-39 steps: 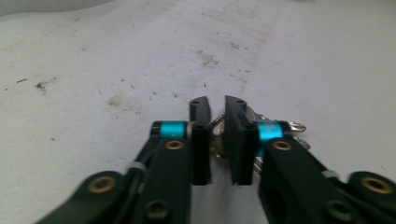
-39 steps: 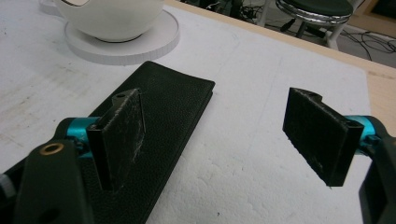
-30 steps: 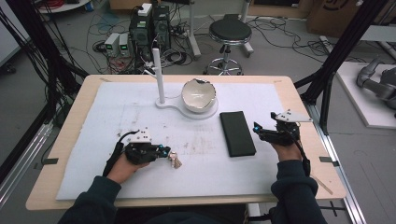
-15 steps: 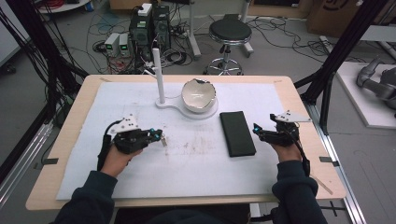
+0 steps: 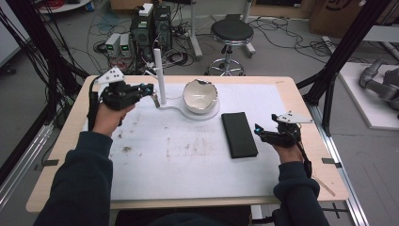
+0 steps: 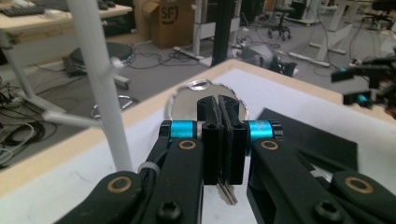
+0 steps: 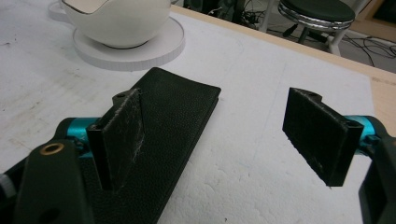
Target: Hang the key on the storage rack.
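- Surface (image 5: 301, 94): stained white sheet, wood border; cables, stool (image 5: 230, 33) beyond the far edge.
- Left gripper (image 5: 149, 89), far left by white post (image 5: 160, 75), fingers pinching keys (image 6: 227, 192).
- Right gripper (image 5: 258, 131), fingers spread, beside black case (image 5: 239, 134); near half open.

Your left gripper (image 5: 149, 89) sits close beside the white post (image 5: 160, 75), while bare sheet (image 5: 179, 155) between your hands lies open.
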Demonstrator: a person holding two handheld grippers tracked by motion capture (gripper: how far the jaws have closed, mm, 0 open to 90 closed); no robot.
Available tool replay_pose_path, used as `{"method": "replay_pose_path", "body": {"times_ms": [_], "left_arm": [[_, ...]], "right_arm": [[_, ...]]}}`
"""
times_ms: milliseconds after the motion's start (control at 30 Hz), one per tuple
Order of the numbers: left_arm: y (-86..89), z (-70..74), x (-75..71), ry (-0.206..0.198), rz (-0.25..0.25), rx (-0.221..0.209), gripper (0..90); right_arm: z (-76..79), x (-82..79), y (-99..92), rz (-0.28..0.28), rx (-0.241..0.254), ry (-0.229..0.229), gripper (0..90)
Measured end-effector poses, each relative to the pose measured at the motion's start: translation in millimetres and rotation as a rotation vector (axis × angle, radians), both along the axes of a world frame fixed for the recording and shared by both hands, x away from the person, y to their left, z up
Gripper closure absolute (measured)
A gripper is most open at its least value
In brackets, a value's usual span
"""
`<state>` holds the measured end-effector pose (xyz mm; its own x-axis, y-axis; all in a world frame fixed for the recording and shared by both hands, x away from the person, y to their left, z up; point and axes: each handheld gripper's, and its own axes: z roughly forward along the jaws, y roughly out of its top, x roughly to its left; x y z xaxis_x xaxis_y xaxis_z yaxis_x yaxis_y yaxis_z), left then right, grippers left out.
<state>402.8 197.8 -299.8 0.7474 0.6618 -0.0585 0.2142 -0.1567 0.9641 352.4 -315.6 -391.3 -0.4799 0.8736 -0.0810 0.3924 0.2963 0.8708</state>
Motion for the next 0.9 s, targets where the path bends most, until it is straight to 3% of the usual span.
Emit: {"method": "replay_pose_path", "body": {"times_ms": [133, 400, 733, 900], "left_arm": [[-3.3, 16.4, 25.2, -0.002, 0.031, 0.001, 87.9], [-5.4, 25.9, 53.8, 0.02, 0.086, 0.013, 87.9], [-5.2, 24.5, 67.9, 0.046, 0.139, 0.037, 88.0], [-4.8, 22.3, 70.6, 0.051, 0.152, 0.027, 87.9]], "right_arm": [[-0.2, 0.6, -0.9, -0.001, 0.003, -0.001, 21.0], [-0.5, 1.2, -1.5, 0.001, 0.01, 0.0, 21.0], [-0.6, 1.3, -2.5, 0.004, 0.013, 0.001, 21.0], [-0.9, 1.3, -2.4, 0.006, 0.014, 0.004, 21.0]]}}
